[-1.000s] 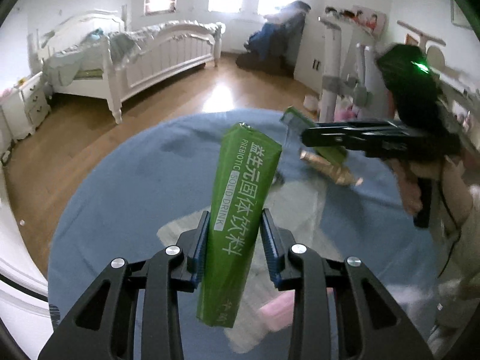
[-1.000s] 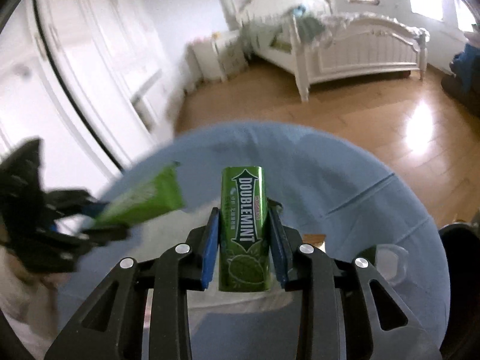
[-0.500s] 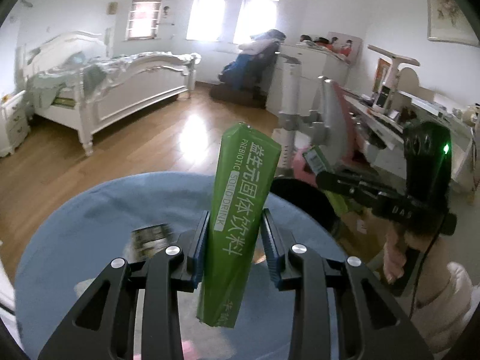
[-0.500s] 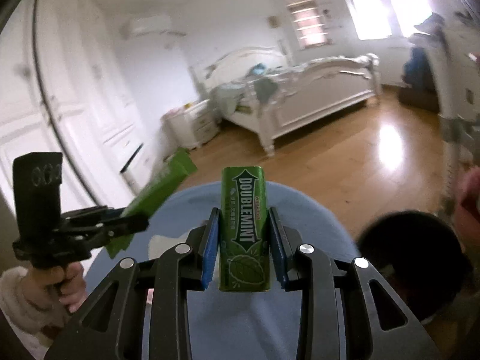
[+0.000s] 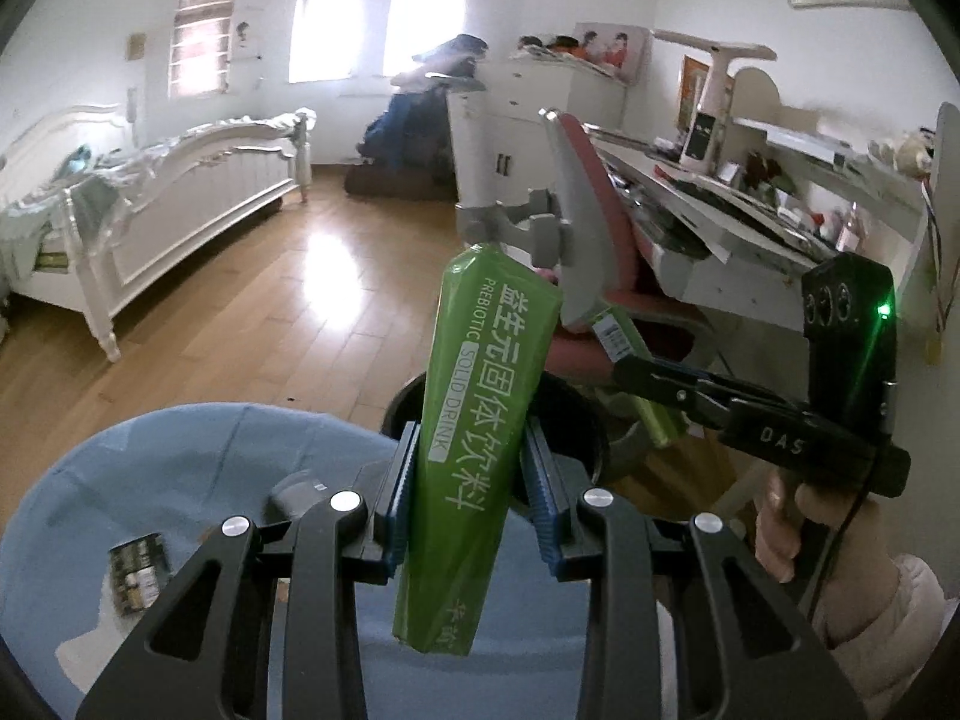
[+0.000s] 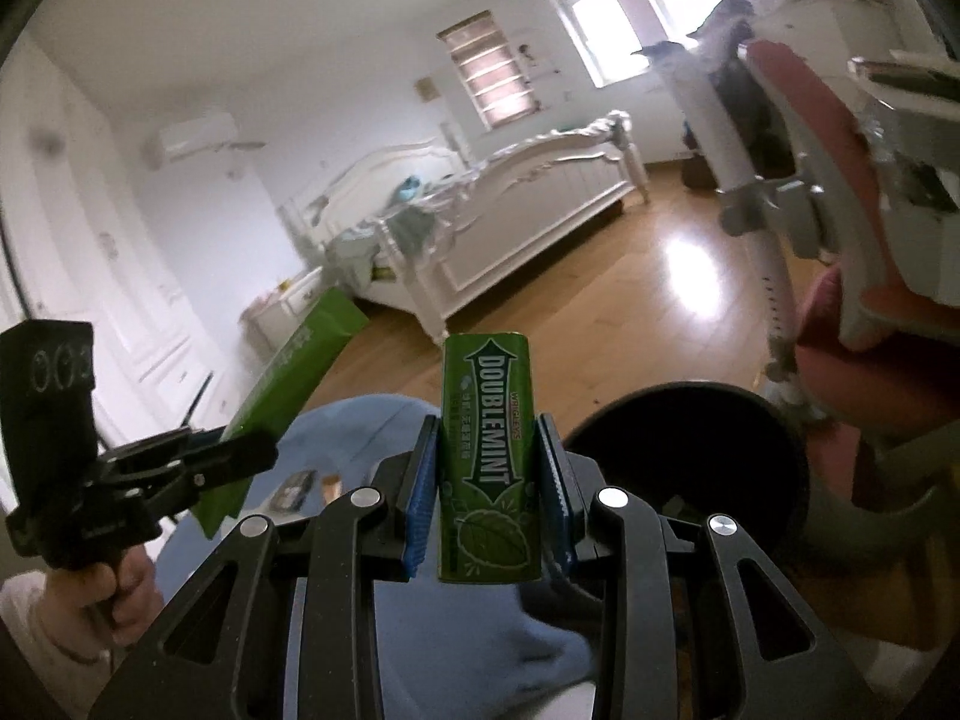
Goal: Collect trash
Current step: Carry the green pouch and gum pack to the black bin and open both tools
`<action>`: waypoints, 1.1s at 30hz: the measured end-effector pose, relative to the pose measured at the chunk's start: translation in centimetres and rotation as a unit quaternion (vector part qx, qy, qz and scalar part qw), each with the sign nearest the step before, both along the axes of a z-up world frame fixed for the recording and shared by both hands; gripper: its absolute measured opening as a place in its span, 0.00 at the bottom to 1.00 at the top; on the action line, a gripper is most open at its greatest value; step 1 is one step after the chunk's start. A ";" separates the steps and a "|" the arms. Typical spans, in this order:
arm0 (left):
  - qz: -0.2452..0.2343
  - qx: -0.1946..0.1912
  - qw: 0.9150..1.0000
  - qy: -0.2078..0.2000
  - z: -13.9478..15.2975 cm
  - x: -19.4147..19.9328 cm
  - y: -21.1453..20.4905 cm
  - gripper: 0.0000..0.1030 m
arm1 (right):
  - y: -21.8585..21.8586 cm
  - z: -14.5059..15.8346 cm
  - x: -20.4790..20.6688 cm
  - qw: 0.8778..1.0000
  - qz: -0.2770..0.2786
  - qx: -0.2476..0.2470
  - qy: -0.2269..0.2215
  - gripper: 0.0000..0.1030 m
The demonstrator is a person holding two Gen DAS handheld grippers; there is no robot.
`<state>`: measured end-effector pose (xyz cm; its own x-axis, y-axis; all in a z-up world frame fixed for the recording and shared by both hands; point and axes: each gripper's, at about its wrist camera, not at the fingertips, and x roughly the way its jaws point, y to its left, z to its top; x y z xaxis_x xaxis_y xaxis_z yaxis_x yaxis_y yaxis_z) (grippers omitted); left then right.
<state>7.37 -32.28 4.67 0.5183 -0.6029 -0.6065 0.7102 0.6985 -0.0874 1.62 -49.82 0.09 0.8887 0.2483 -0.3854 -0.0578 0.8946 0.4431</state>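
Sachets of this kind are light and soft: the green prebiotic drink sachet [image 5: 480, 438] is a thin foil tube, pinched across its lower middle by the left hand-held gripper [image 5: 471, 483], and I judge it can bend or slide if the hold is loose. The Doublemint gum pack [image 6: 487, 459] is a small, stiffer carton (also very light), clenched at its two long sides by the right hand-held gripper [image 6: 487, 492]; this flat-side hold looks secure. Both pieces are held in the air, not lying anywhere. The black trash bin [image 6: 708, 456] stands open at about 2 o'clock from the gum pack, just beyond the edge of the blue worktop [image 5: 180, 462]. A small dark packet [image 5: 137, 564] lies on the cloth at 8 o'clock in the left view.
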 end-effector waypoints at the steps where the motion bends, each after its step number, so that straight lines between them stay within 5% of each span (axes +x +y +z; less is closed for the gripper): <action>1: -0.002 0.002 1.000 0.000 -0.1 0.0 -0.3 0.32 | -0.5 -0.4 0.0 1.000 -0.004 0.005 0.002 0.31; 7: -0.018 0.007 1.000 0.019 -1.3 1.3 -2.9 0.32 | -2.7 -2.9 1.1 0.999 -0.023 0.035 0.018 0.31; 18: -0.027 -0.005 0.993 0.112 -5.9 6.4 -7.6 0.32 | -7.0 -9.2 5.1 0.993 -0.059 0.078 0.071 0.31; 28: -0.021 0.012 0.991 0.135 -8.2 8.6 -9.1 0.35 | -9.0 -12.5 7.1 0.989 -0.068 0.099 0.091 0.31; 30: -0.015 0.017 0.990 0.136 -8.5 9.0 -9.5 0.45 | -9.4 -12.8 7.9 0.988 -0.068 0.098 0.095 0.31; 32: -0.001 0.021 0.991 0.133 -8.5 9.4 -9.5 0.73 | -9.3 -12.6 8.0 0.988 -0.071 0.098 0.099 0.32; 33: 0.003 0.016 0.991 0.130 -8.3 9.4 -9.4 0.78 | -9.3 -12.5 8.1 0.988 -0.072 0.099 0.099 0.35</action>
